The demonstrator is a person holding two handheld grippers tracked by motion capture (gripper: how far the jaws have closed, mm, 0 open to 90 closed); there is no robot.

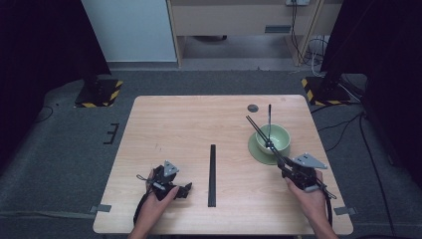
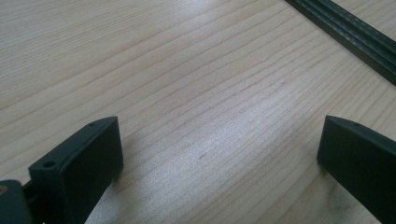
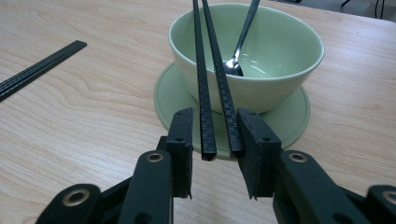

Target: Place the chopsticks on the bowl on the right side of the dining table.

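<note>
Wood table (image 1: 199,124), green bowl (image 3: 261,56) w/ spoon (image 3: 236,58), right hand-held gripper (image 3: 215,151) pinching chopsticks (image 3: 210,84)

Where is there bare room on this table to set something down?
The far-left wooden tabletop, beyond the left hand-held gripper and left of the black strip, is bare. So is the band between that strip and the pale green bowl. It is crowded around the bowl, its green saucer and the black chopsticks.
</note>
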